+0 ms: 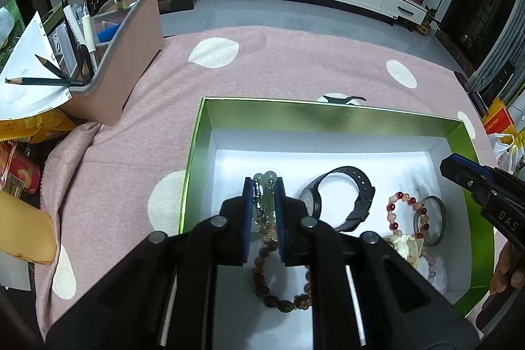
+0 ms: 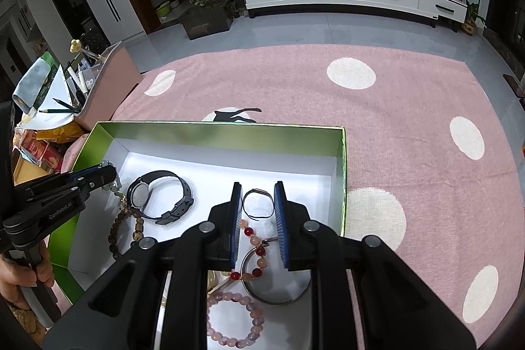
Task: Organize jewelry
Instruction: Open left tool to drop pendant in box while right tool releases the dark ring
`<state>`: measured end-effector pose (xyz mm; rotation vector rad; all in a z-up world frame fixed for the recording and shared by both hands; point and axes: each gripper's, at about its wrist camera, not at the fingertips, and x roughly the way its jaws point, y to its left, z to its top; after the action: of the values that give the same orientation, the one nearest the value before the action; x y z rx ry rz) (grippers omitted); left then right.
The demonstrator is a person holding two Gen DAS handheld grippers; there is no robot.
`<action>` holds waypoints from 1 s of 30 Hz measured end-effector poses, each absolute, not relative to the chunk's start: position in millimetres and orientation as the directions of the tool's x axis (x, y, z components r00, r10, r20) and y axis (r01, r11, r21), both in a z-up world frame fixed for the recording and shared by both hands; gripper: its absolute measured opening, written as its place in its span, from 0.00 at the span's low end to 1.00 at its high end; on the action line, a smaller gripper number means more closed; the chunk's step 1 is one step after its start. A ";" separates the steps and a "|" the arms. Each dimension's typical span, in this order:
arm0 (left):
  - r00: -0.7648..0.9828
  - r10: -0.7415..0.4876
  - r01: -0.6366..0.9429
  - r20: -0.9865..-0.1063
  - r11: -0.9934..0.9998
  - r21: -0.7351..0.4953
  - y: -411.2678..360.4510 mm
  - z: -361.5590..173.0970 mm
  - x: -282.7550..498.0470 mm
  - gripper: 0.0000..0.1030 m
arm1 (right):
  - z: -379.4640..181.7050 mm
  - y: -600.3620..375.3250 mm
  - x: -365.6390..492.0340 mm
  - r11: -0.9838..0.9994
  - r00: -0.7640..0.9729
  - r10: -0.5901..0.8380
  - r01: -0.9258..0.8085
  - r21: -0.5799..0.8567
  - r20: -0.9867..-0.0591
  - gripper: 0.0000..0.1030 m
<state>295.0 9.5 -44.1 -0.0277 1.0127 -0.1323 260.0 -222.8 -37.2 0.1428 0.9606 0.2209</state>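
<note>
A green box with a white floor [image 1: 328,109] [image 2: 229,128] sits on the pink spotted cloth. My left gripper [image 1: 264,182] is shut on a pale green bead strand with a chain [image 1: 269,176], hanging over the box's left part. Under it lies a brown bead bracelet [image 1: 272,300]. My right gripper [image 2: 258,186] is shut on a thin metal ring [image 2: 257,190] above the box's right part. On the floor lie a black watch [image 2: 139,195], a red and pink bead bracelet [image 2: 249,232], a silver bangle [image 2: 275,300] and a lilac bead bracelet [image 2: 254,314].
A pink desk organiser with pencils and pens [image 1: 124,54] stands at the far left of the table, with snack packets [image 1: 19,173] and a yellow object [image 1: 23,228] beside it. The cloth [image 2: 410,127] stretches right of the box. A hand [image 2: 16,281] grips the left tool's handle.
</note>
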 end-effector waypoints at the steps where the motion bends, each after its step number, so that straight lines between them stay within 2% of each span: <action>1: 0.522 -0.123 0.098 -0.844 0.992 -0.084 9.6 -44.2 294.9 0.12 | -37.4 -223.3 260.1 0.968 0.552 0.249 -0.122 0.218 -0.796 0.19; 30: 0.520 -0.111 0.105 -0.847 0.992 -0.066 6.8 -43.7 294.0 0.12 | -39.6 -222.7 264.9 0.975 0.537 0.222 -0.117 0.189 -0.814 0.19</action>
<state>294.0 6.8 -43.7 -0.0064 1.0157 -0.1298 264.9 -222.7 -39.6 0.1164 0.9841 0.2018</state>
